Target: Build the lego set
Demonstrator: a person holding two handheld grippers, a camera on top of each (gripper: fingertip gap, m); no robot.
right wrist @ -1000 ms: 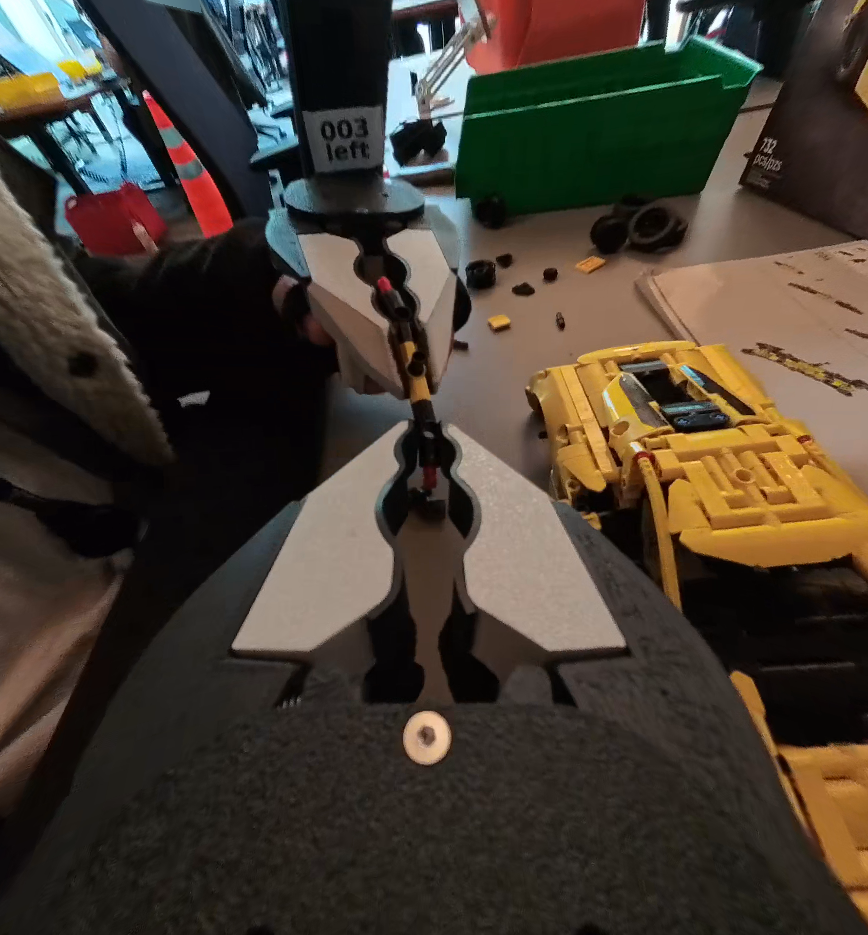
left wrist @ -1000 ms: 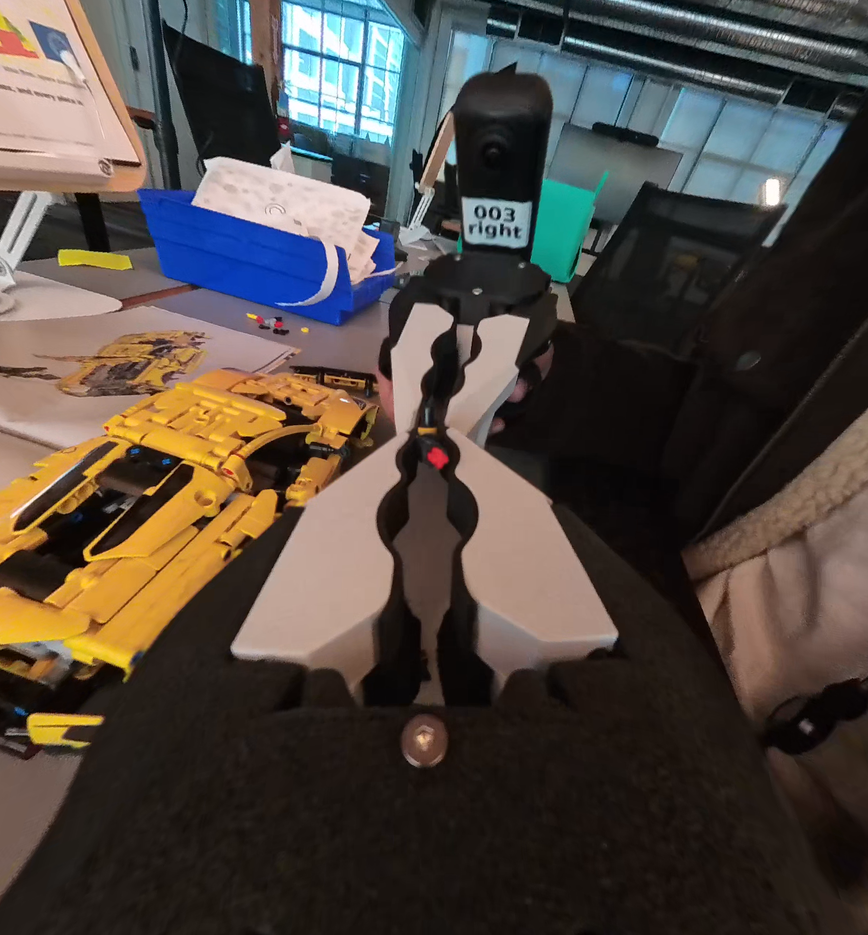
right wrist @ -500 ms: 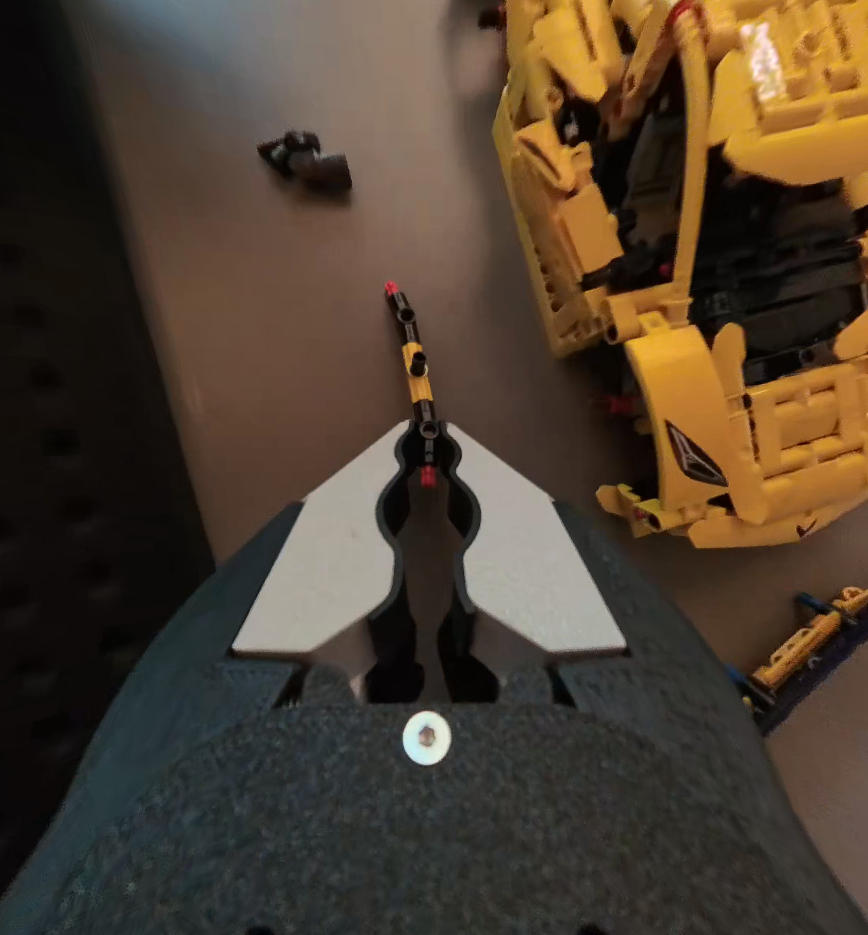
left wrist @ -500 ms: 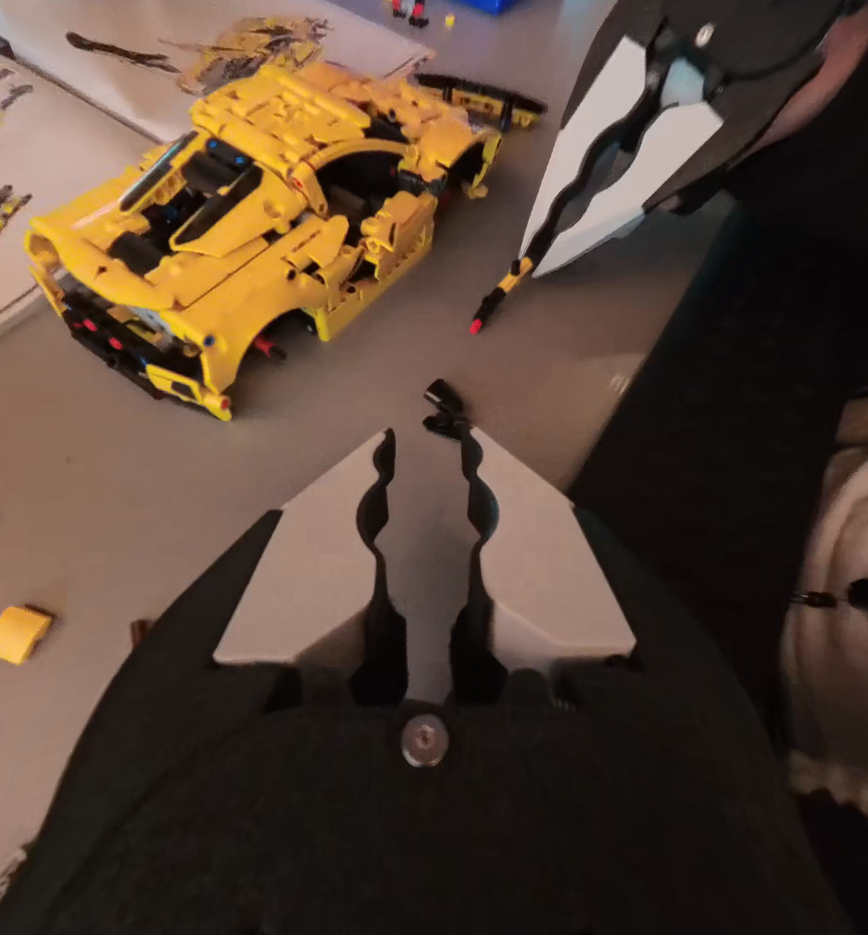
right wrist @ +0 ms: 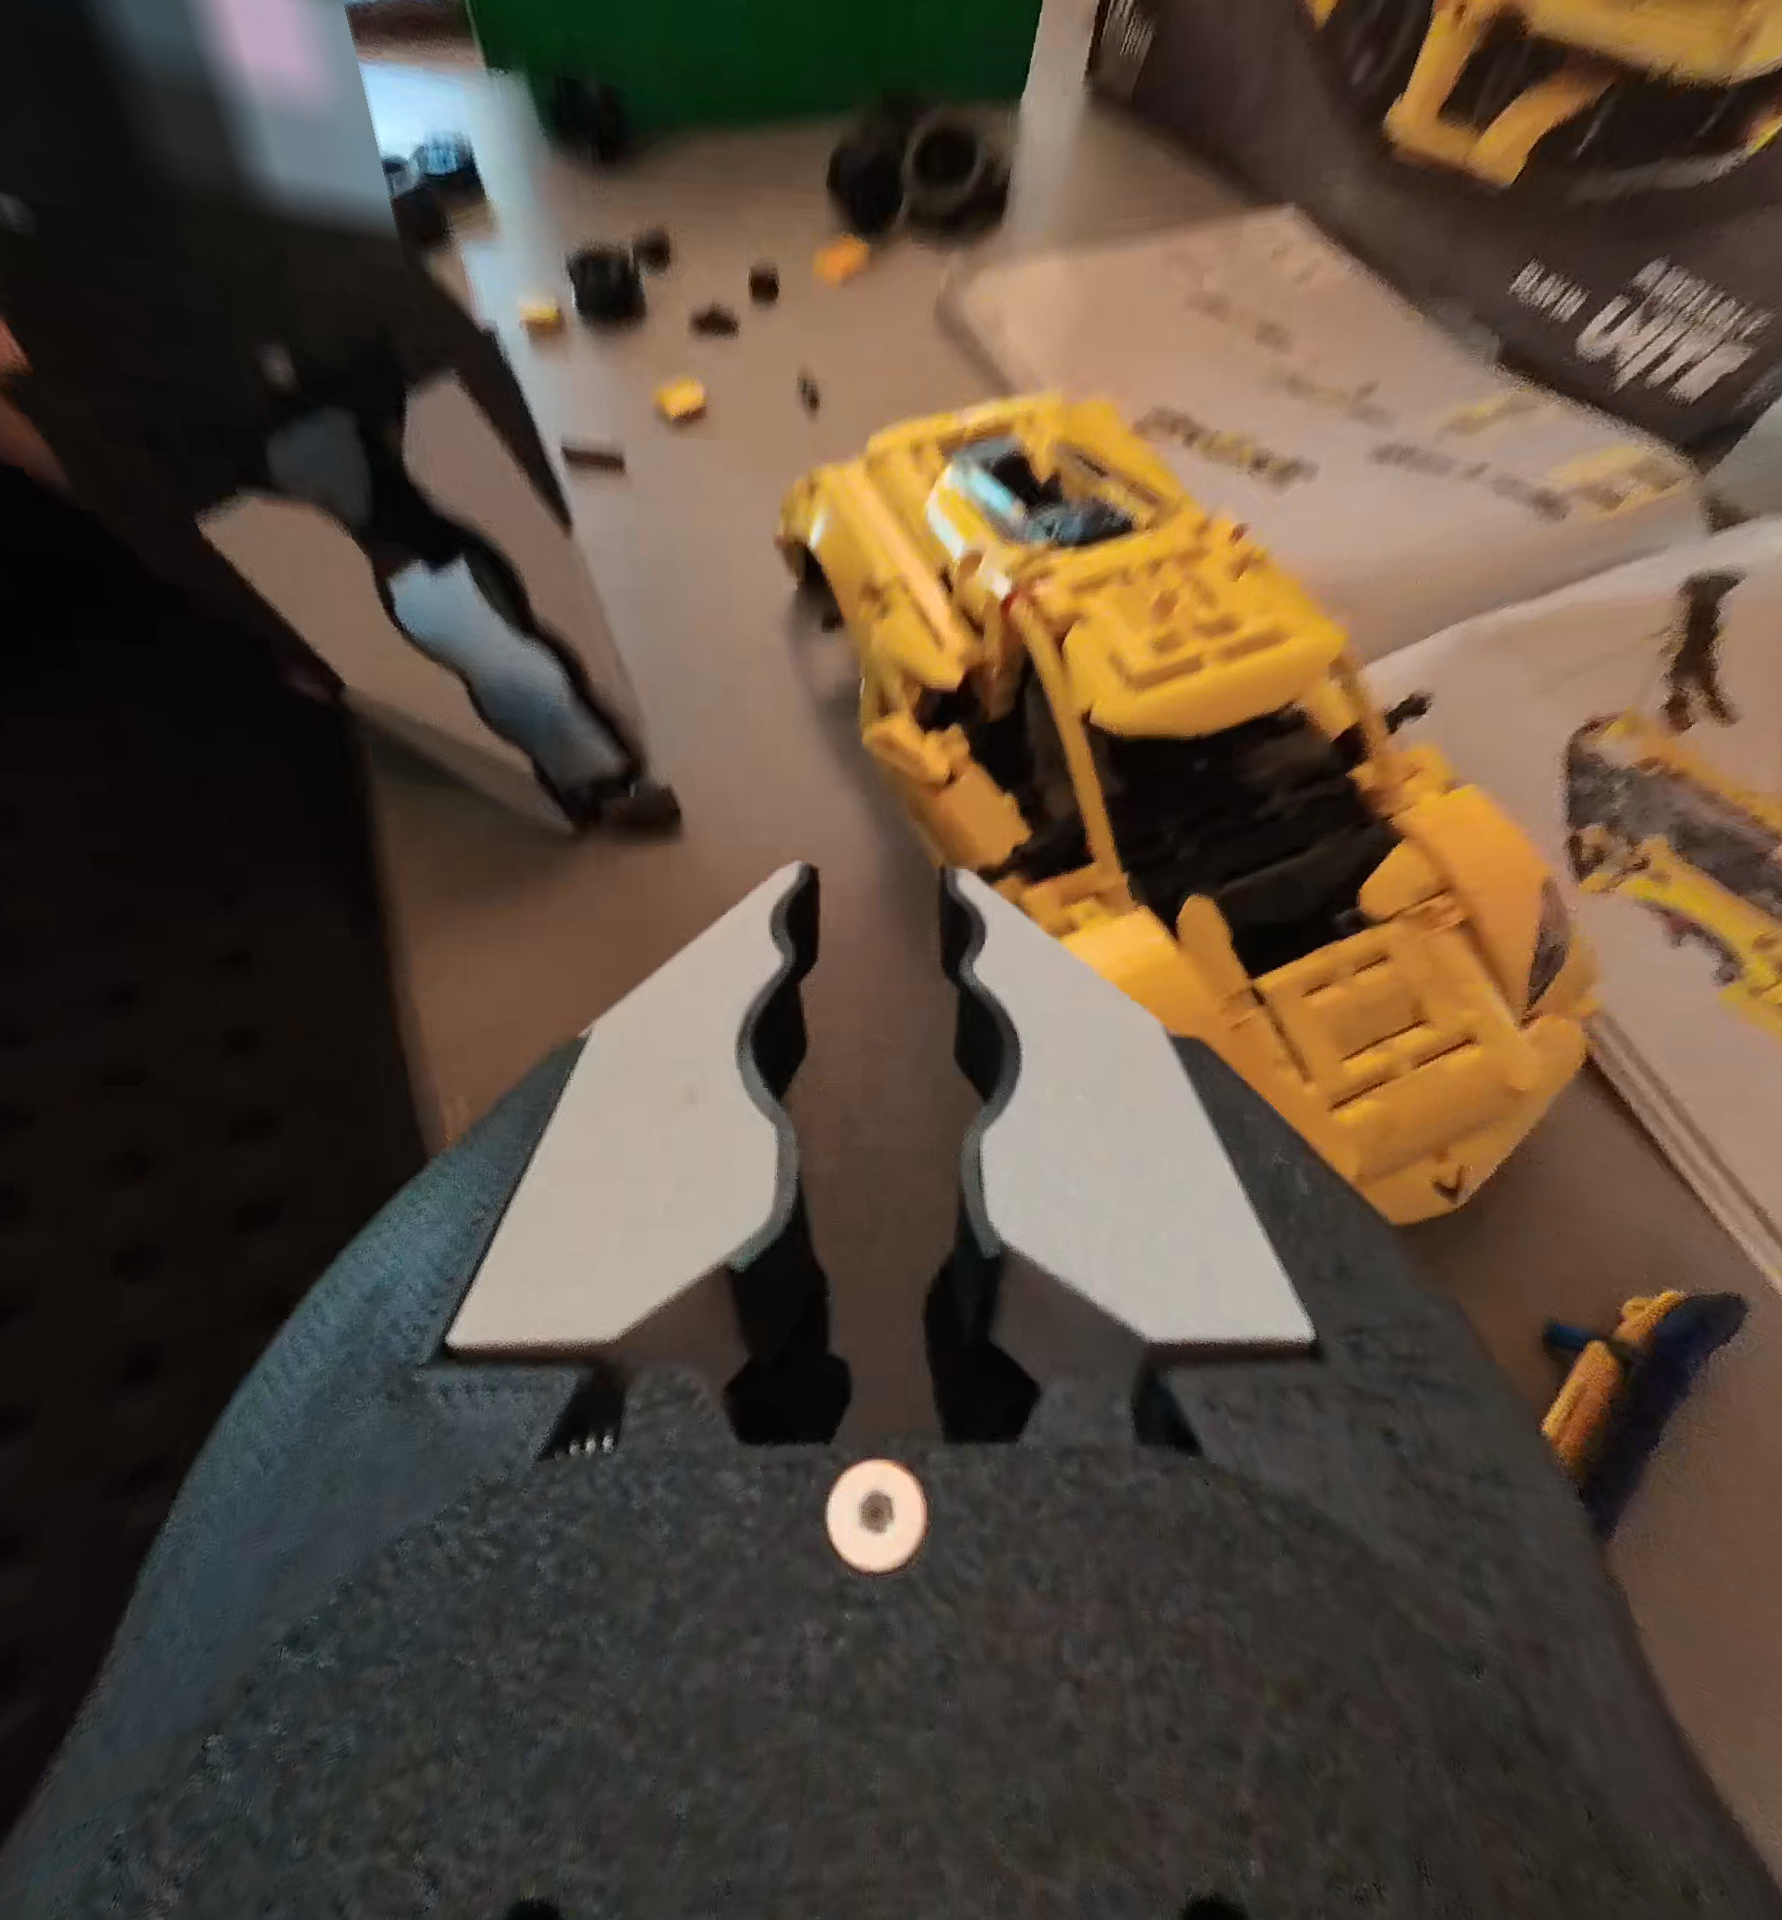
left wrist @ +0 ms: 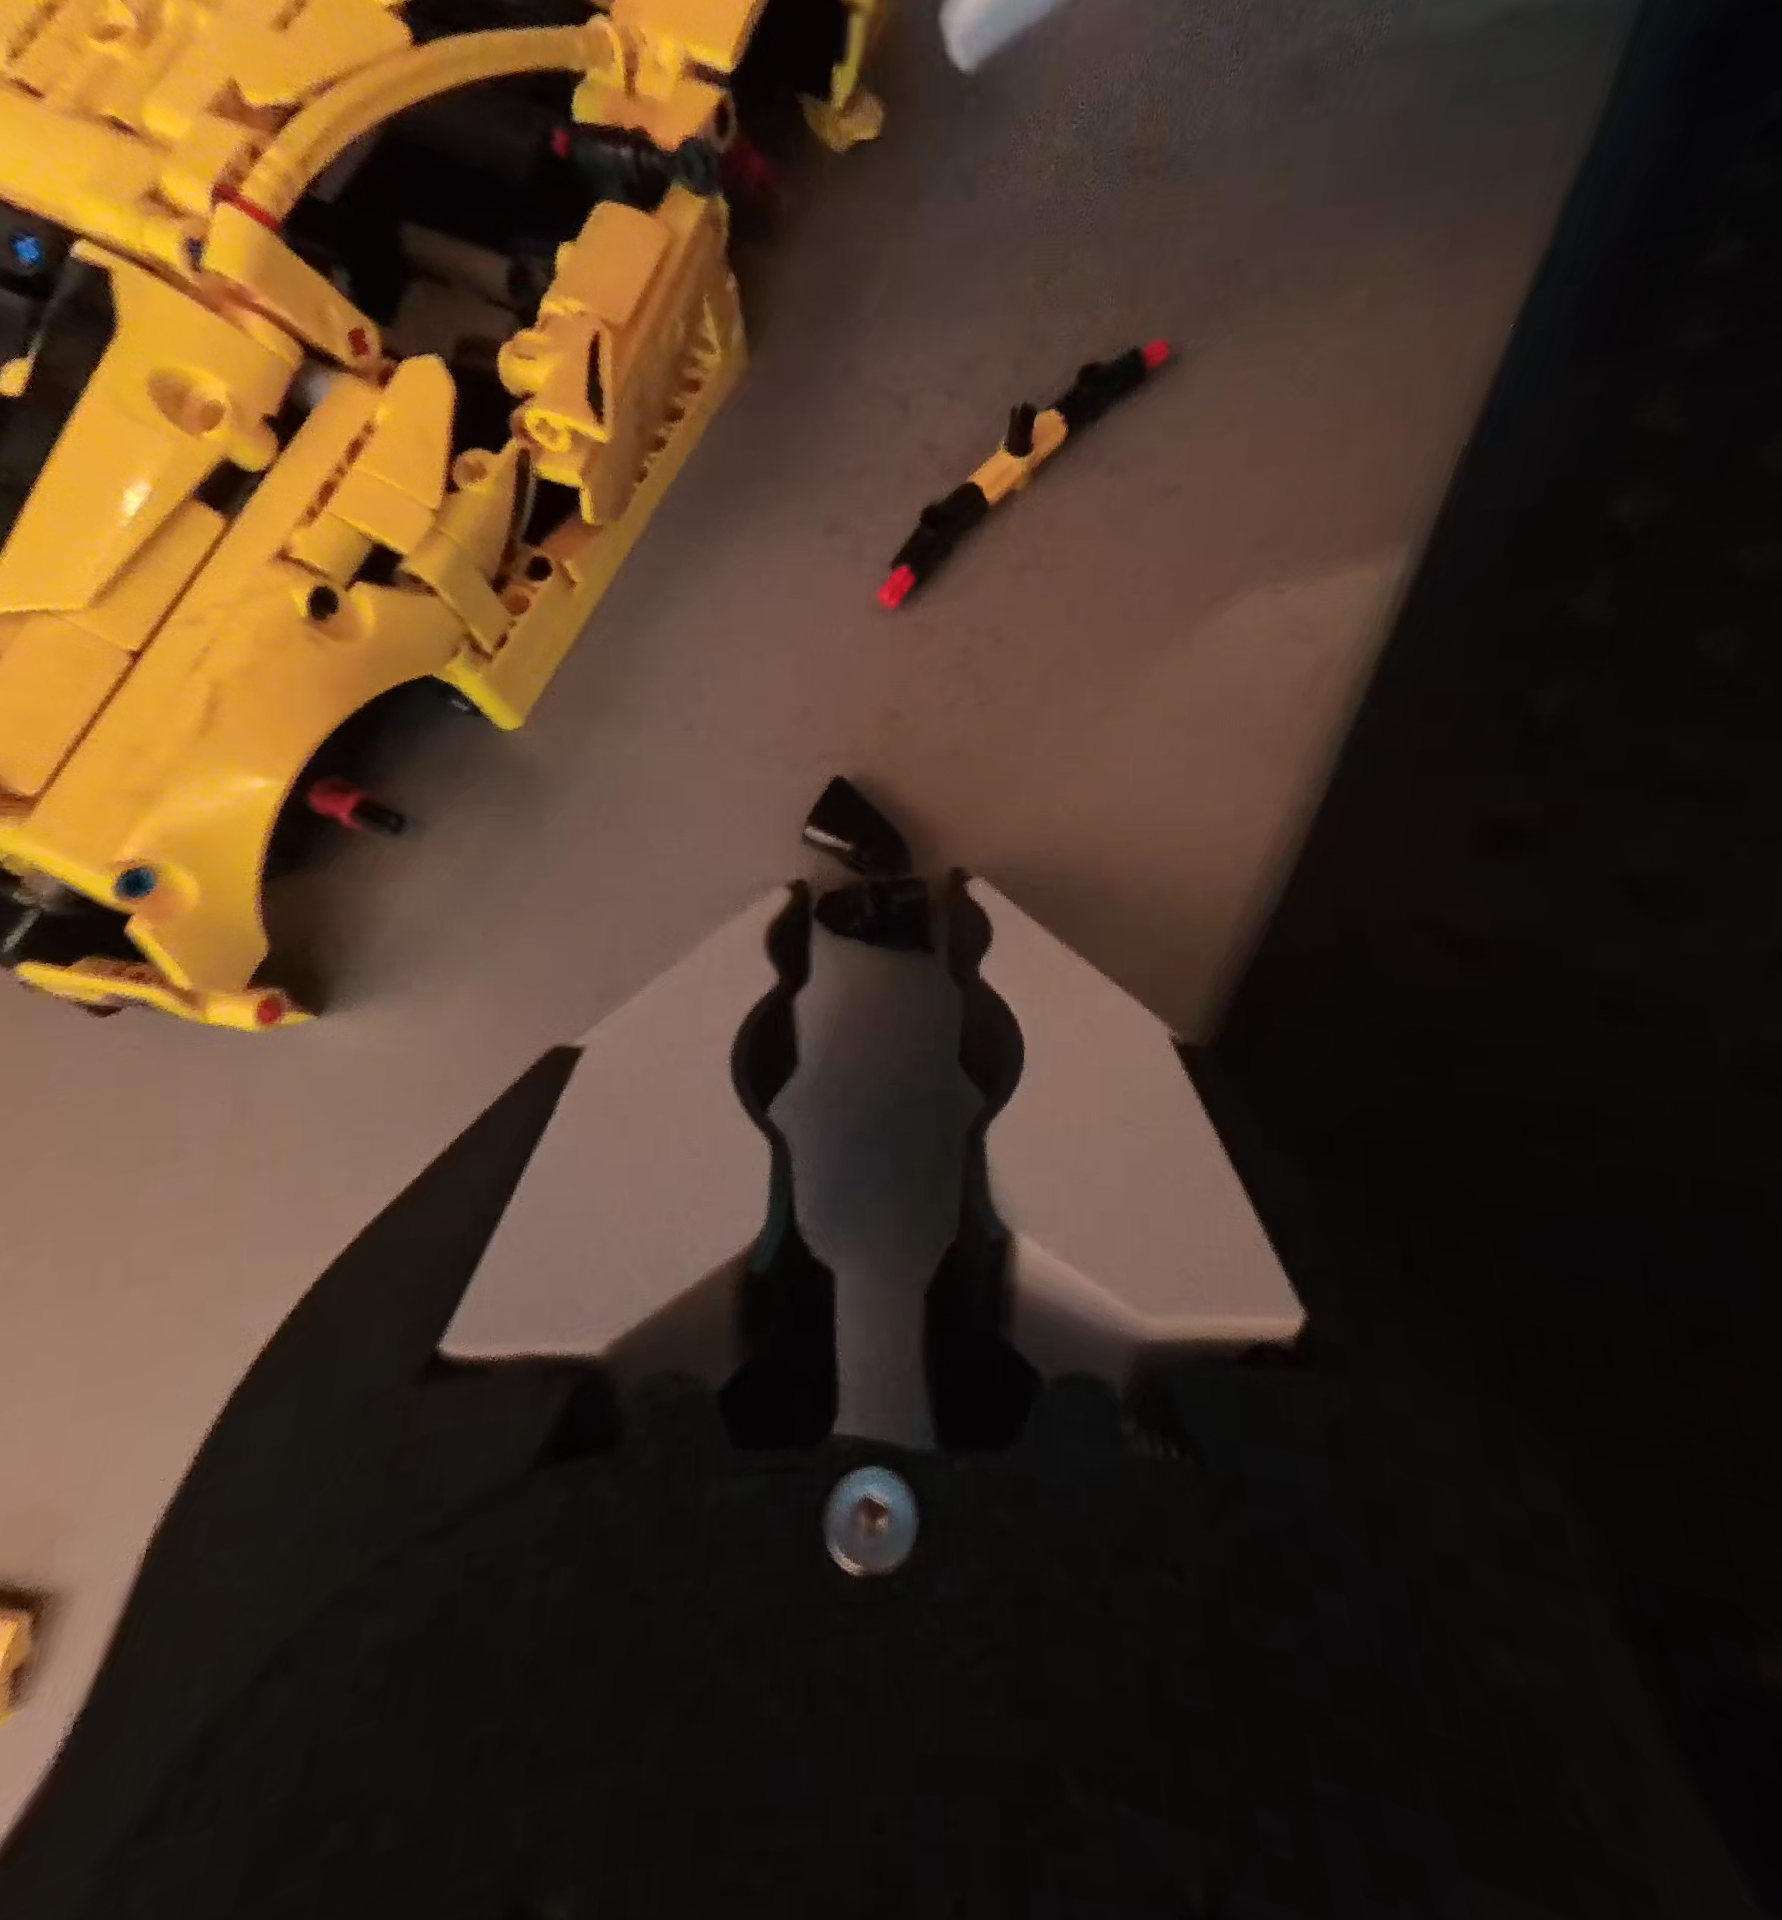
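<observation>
Left gripper [left wrist: 874,902] spread, tips low at the grey table [left wrist: 1022,218], straddling a small black piece [left wrist: 876,920] without pinching it; a second black piece [left wrist: 851,826] lies just past the tips. Right gripper [right wrist: 876,883] also parted, nothing between my fingers, raised over the table. Black-and-yellow rod with red ends [left wrist: 1022,473] lies flat on the table, apart from both grippers, just beside the yellow lego car [left wrist: 274,499]. Car sits left of my left gripper, right of my right one. Instruction booklets [right wrist: 1282,436] lie beyond the car.
</observation>
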